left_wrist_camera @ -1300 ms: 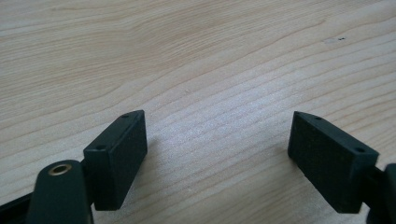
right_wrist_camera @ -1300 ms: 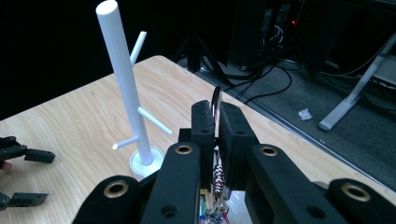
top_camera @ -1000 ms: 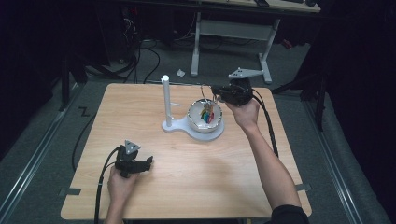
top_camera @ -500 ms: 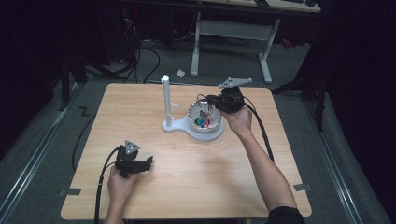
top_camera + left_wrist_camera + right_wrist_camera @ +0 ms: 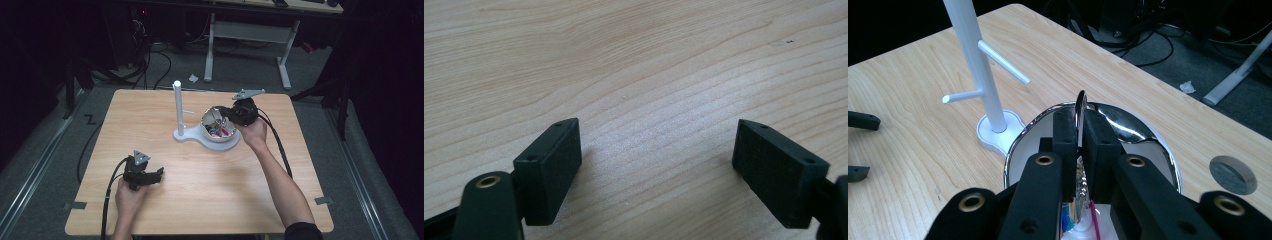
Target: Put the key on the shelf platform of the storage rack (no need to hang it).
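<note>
A white bowl (image 5: 220, 137) with a chrome rim (image 5: 1140, 125) sits on the base of a white peg stand (image 5: 177, 102), right of the table's middle. Small colourful items lie inside it. My right gripper (image 5: 226, 114) hangs over the bowl and is shut on a thin metal key (image 5: 1081, 106), which stands upright between its pads. The stand (image 5: 973, 55) with its two side pegs rises just beyond. My left gripper (image 5: 158, 174) rests low at the front left, jaws open over bare wood (image 5: 656, 150), nothing between them.
The wooden table (image 5: 210, 200) has free surface in front and to the left. A grey round cap (image 5: 1233, 174) is set into the tabletop near the bowl. Cables trail from both grippers. A white desk frame (image 5: 250, 30) and floor cables lie beyond the far edge.
My right gripper has come down and slightly left, from above the bowl's far right to low over the bowl, still holding the key. The left gripper has stayed put.
</note>
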